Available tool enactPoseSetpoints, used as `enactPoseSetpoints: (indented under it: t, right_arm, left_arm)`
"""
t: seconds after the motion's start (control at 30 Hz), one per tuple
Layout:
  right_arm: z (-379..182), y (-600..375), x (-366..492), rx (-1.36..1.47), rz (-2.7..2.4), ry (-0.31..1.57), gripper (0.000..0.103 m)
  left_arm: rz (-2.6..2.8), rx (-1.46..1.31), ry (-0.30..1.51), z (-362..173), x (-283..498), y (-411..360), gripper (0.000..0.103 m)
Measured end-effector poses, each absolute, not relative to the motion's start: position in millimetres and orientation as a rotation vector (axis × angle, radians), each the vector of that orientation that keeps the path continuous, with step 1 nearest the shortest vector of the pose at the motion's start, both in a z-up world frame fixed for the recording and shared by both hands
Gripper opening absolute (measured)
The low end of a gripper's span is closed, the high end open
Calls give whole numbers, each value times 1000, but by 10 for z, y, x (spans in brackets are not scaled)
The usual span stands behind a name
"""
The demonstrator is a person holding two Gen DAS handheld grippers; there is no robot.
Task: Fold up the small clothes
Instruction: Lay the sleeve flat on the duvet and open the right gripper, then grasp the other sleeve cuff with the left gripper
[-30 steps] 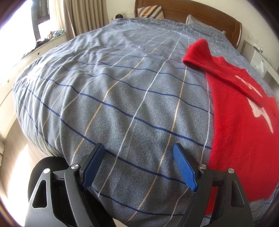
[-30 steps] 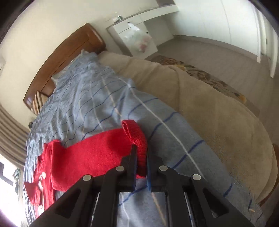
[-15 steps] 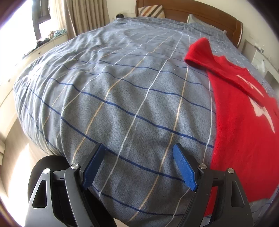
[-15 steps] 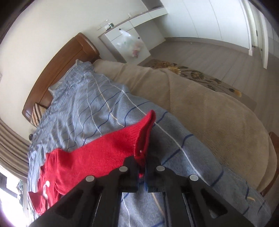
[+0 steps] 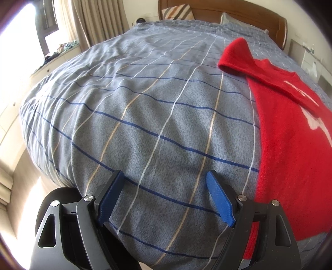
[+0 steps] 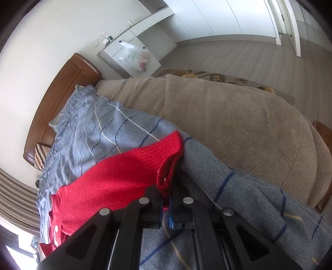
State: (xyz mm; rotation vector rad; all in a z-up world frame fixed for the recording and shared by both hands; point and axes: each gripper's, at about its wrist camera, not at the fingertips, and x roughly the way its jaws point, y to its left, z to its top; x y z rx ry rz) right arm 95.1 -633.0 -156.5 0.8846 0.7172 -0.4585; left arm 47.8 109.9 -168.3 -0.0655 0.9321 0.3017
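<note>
Right wrist view: right gripper [image 6: 165,204] fingers clamped on sleeve cuff [image 6: 169,175] of red sweater [image 5: 290,145], which lies flat on bed [image 5: 145,116], near its right edge. Left gripper [image 5: 166,199] fingers apart, holding nothing, over bare cover. Risk: grip is at cuff edge only; knit may slip out w/ a fast pull, or body may drag and bunch.

Left wrist view: mounted behind the left gripper [image 5: 166,197], close above the near end of the bed [image 5: 128,116], facing down its length to the far headboard [image 5: 249,14].

Right wrist view: behind the right gripper [image 6: 166,199], rolled, facing the bed's right edge and floor.

Shared: red sweater [image 5: 290,145], checked cover, headboard.
</note>
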Motion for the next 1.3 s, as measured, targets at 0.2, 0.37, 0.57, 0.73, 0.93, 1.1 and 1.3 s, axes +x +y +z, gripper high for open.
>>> enactPoseSetpoints:
  t: [0.2, 0.37, 0.57, 0.73, 0.93, 1.1, 1.3]
  right_arm:
    - [-1500, -6315, 981, 827, -446, 761, 1]
    - [-1298, -6283, 930, 675, -485, 831, 16]
    - [-934, -6180, 532, 525, -590, 798, 29]
    - [-697, -5563, 270, 487, -466, 678, 59]
    - [-932, -4737, 206, 416, -251, 662, 64]
    - [-916, -4448, 230, 353, -182, 630, 64]
    - [-1012, -4380, 313, 349, -166, 657, 64]
  left_arm:
    - [294, -72, 942, -1671, 482, 1101, 84]
    - [256, 14, 913, -1442, 457, 1087, 84]
    - [183, 201, 778, -907, 547, 932, 89]
    - [47, 213, 776, -731, 738, 681, 93]
    - [-54, 250, 828, -799, 894, 295, 93]
    - [-177, 414, 813, -763, 1070, -77, 93]
    - [-337, 710, 732, -864, 1272, -673, 91]
